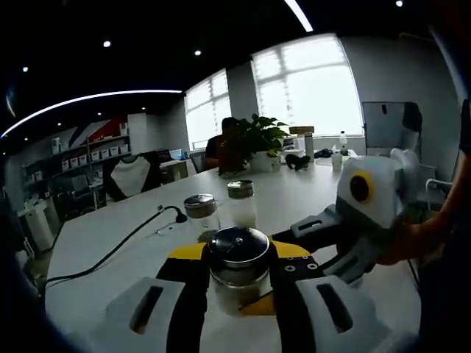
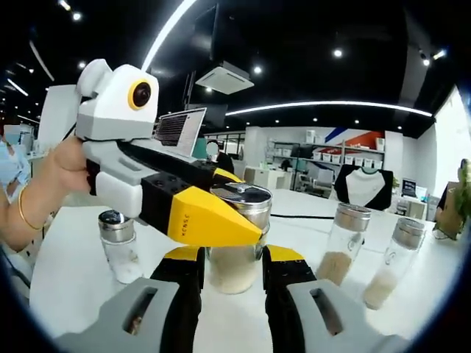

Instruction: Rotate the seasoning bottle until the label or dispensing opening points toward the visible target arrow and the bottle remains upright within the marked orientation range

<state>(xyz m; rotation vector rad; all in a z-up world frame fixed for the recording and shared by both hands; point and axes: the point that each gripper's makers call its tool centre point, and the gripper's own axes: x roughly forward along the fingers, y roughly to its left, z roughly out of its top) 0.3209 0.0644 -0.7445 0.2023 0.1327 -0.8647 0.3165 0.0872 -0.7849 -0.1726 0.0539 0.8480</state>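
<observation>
A clear seasoning bottle (image 1: pixel 237 283) with a shiny metal lid and pale contents stands upright on the white table (image 1: pixel 96 243). My left gripper (image 1: pixel 239 254) is shut on it, its yellow-tipped jaws hugging both sides. The right gripper (image 1: pixel 313 239) comes in from the right, its fingers at the bottle's side. In the right gripper view the same bottle (image 2: pixel 234 268) sits between the jaws of my right gripper (image 2: pixel 234 257), which press on it. The left gripper (image 2: pixel 210 217) crosses in front from the left, and its yellow finger hides part of the lid.
Two more bottles (image 1: pixel 201 213) (image 1: pixel 241 200) stand just behind. In the right gripper view, one bottle (image 2: pixel 120 246) stands to the left and two (image 2: pixel 346 243) (image 2: pixel 397 257) to the right. A black cable (image 1: pixel 121 246) runs across the table. A plant (image 1: pixel 259 140) and a seated person (image 1: pixel 221 151) are at the far end.
</observation>
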